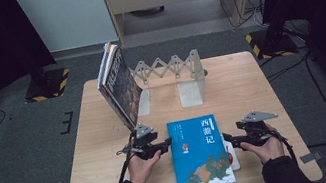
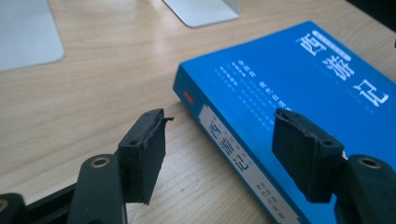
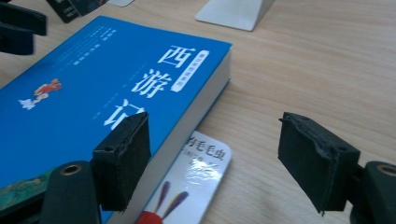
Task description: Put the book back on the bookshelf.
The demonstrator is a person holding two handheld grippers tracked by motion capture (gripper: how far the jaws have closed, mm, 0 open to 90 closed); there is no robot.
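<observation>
Plainly, we see a thick blue book [image 1: 200, 153] lying flat on the near half of the wooden table [image 1: 250, 81], its cover up; a thin white booklet [image 1: 233, 155] pokes out from under its right edge. We hold the left gripper [image 1: 166, 144] just beside the book's left edge, near its far corner; its jaws stand open, one over bare wood and the other over the blue cover, with the spine [image 2: 238, 158] between them, and the pads press on nothing. We hold the right gripper [image 1: 226, 137] just beside the book's right edge; its jaws also stand open, one above the cover's edge, the other above the table, and the booklet [image 3: 196, 182] lies between them untouched. Farther back, a metal book stand [image 1: 173, 77] carries a few books [image 1: 116, 84] leaning at its left end.
</observation>
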